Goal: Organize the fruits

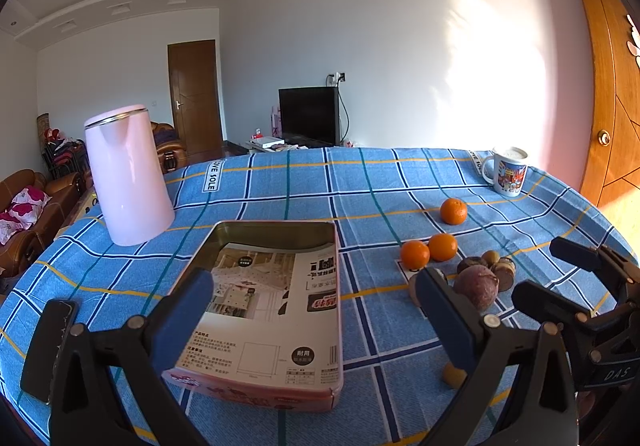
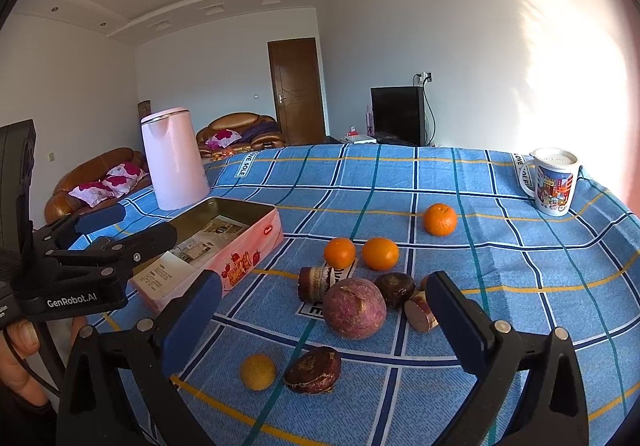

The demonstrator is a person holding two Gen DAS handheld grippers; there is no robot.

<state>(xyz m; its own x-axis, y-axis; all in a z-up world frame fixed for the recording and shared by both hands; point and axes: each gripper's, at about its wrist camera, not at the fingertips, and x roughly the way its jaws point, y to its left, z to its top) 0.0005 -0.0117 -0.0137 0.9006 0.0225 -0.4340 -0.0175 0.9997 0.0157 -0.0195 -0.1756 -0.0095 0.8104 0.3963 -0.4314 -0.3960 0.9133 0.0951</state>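
A pink rectangular tin [image 1: 276, 310] [image 2: 224, 242] lies open on the blue checked tablecloth with printed paper inside. Three oranges [image 2: 339, 252] [image 2: 380, 253] [image 2: 440, 219] lie to its right, also in the left wrist view [image 1: 415, 254]. A purple round fruit [image 2: 354, 308] [image 1: 477, 286], several dark brown chestnut-like pieces [image 2: 314, 370] and a small yellow fruit [image 2: 258, 371] lie nearer. My left gripper [image 1: 316, 310] is open and empty over the tin; it also shows in the right wrist view [image 2: 120, 230]. My right gripper [image 2: 324, 322] is open and empty around the purple fruit's area, above the cloth.
A pink kettle [image 1: 128, 174] [image 2: 174, 158] stands at the back left. A printed mug [image 1: 509, 171] [image 2: 554, 182] stands at the back right. Table edges curve away behind them. Sofas, a TV and a wooden door lie beyond.
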